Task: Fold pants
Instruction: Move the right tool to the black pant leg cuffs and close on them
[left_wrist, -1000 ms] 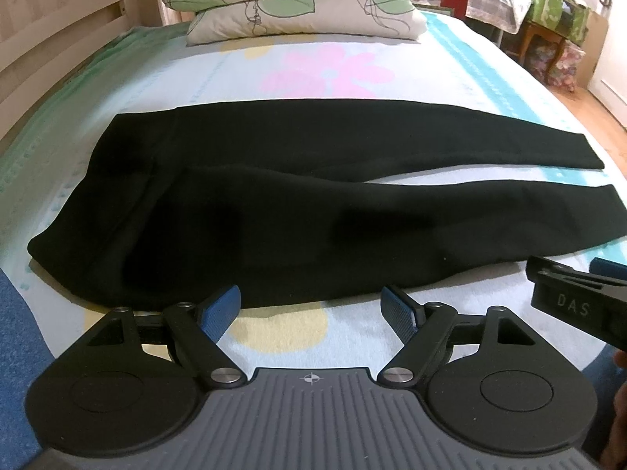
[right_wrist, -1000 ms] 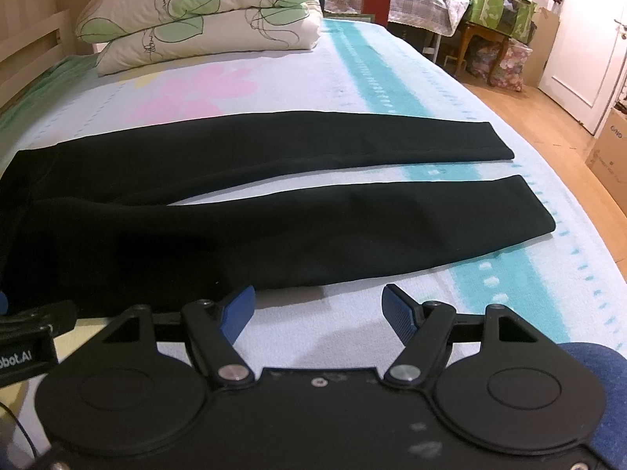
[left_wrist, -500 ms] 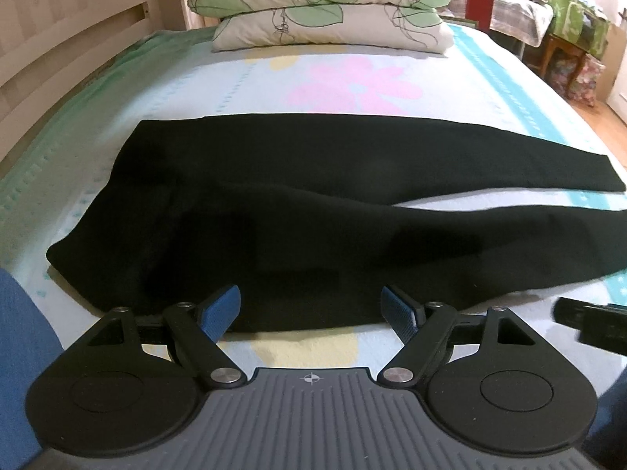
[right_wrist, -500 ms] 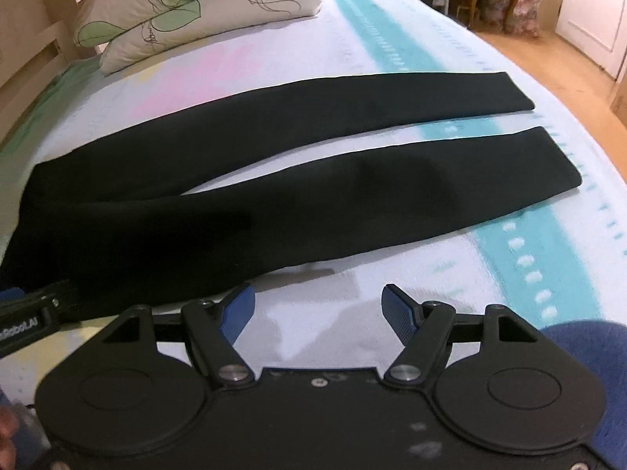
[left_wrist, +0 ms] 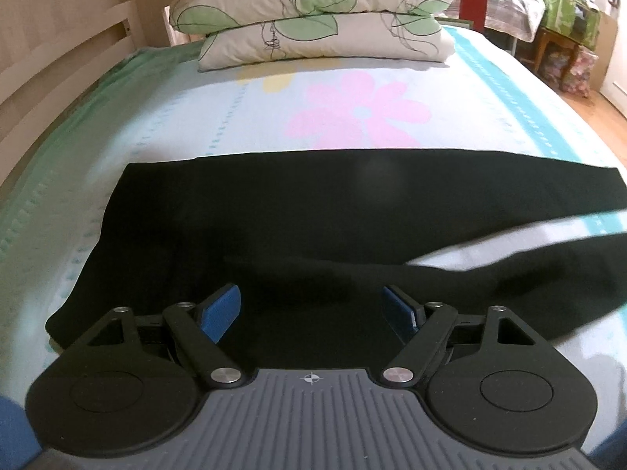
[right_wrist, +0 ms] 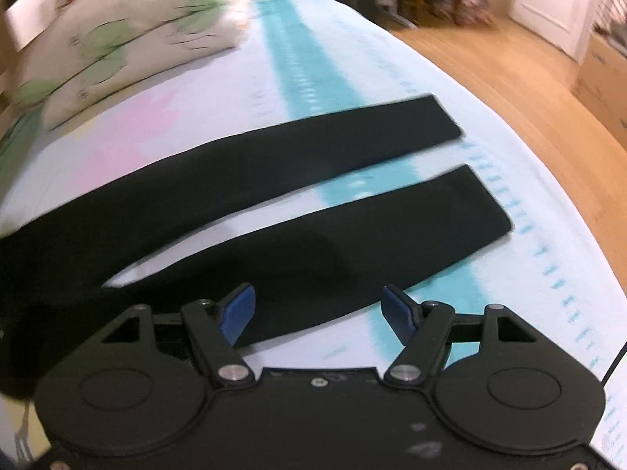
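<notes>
A bed (left_wrist: 243,117) with a flowered sheet carries the black pants (left_wrist: 313,227), which lie flat and unfolded across it, long axis running side to side in both wrist views: waist end toward the left, the two legs reaching off to the right. Two pillows (left_wrist: 313,19) are stacked well beyond the pants at the head of the bed. In the right wrist view the legs lie spread in a narrow V, the near leg (right_wrist: 352,243) and the far leg (right_wrist: 313,149) apart, with sheet showing between them.

The left gripper (left_wrist: 311,309) hangs over the near edge of the seat and waist part, fingers spread wide with nothing between them, and is the nearer one to the waistband. The right gripper (right_wrist: 318,309) sits over the near edge of the near leg, about midway along it, also spread and empty; it is the nearer one to the hems. My judgement: the fold turns on carrying the near leg away from the grippers onto the far leg, across the long axis
</notes>
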Demonstrator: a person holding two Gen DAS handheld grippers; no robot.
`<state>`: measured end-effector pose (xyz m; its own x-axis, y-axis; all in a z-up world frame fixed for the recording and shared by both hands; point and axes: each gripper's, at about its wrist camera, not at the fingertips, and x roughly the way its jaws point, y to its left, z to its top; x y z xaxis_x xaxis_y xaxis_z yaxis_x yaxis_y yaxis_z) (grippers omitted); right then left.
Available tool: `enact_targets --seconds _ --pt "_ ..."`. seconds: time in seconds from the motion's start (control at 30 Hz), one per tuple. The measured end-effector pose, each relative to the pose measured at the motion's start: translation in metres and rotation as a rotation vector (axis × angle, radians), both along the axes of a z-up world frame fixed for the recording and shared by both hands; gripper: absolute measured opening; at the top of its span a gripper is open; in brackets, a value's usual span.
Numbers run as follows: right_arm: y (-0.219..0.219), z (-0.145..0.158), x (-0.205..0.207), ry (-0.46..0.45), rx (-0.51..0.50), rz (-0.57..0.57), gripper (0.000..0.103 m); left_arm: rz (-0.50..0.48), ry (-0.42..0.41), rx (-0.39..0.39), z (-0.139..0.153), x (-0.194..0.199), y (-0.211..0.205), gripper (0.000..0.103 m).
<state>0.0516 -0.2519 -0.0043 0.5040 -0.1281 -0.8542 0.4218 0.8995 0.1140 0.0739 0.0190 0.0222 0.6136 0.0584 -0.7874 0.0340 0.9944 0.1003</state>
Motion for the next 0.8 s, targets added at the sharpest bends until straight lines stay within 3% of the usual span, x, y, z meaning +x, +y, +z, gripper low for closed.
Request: enact_targets --seconds 0.23,0.5,0.8 --pt "-0.049 -0.019 0.022 0.086 0.010 -0.119 0.074 -0.033 0.015 0.019 -0.014 0.018 0.000 0.078" --pt "-0.079 -0.053 0.037 0.195 0.055 -0.195 0.073 -0.066 0.086 -0.016 -0.035 0.024 -0.004 0.078" --pt "-0.090 -0.080 0.047 0.258 0.120 -0.272 0.074 -0.073 0.132 0.011 -0.045 0.027 -0.007 0.078"
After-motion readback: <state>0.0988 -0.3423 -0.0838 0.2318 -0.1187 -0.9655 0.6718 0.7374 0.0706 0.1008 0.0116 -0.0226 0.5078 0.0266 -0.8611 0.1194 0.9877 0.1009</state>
